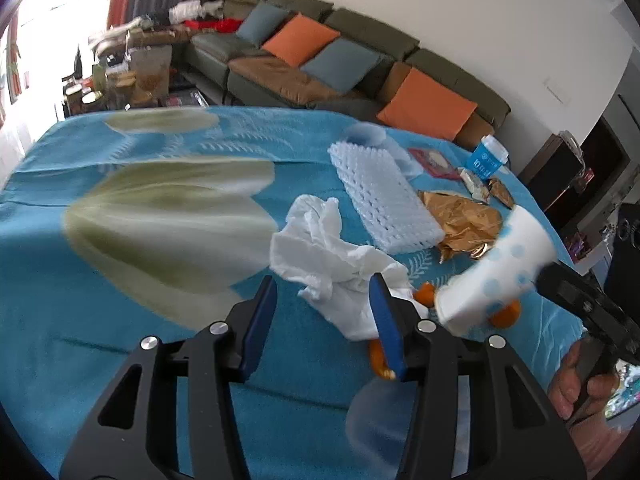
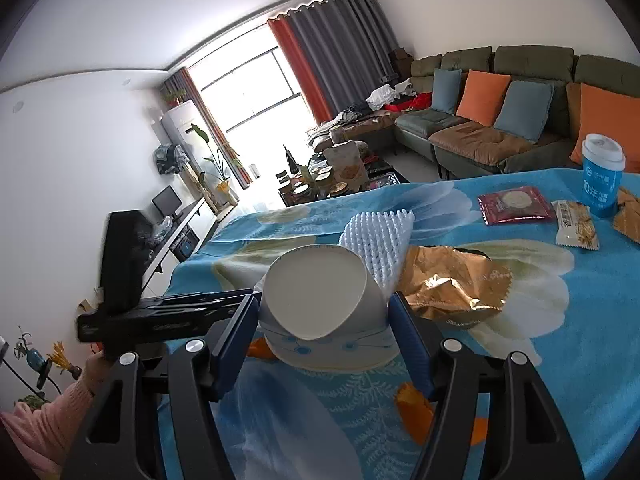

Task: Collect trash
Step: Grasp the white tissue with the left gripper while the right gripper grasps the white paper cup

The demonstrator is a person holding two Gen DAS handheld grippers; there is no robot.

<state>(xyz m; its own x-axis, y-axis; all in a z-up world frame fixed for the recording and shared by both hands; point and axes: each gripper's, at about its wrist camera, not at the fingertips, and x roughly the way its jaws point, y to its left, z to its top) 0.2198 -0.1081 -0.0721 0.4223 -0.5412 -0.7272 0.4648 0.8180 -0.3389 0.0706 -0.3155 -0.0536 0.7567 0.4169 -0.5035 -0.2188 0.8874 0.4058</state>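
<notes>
My right gripper is shut on a white paper cup with blue dots, held above the blue floral tablecloth; the cup also shows in the left wrist view. My left gripper is open, its right finger over a crumpled white tissue. Orange peel pieces lie under the cup. White foam netting, a gold wrapper, a red packet, a snack bar wrapper and a blue lidded cup lie farther back.
A green sofa with orange and blue cushions stands behind the table. A cluttered low table sits by the window. A dark cabinet stands at the right in the left wrist view.
</notes>
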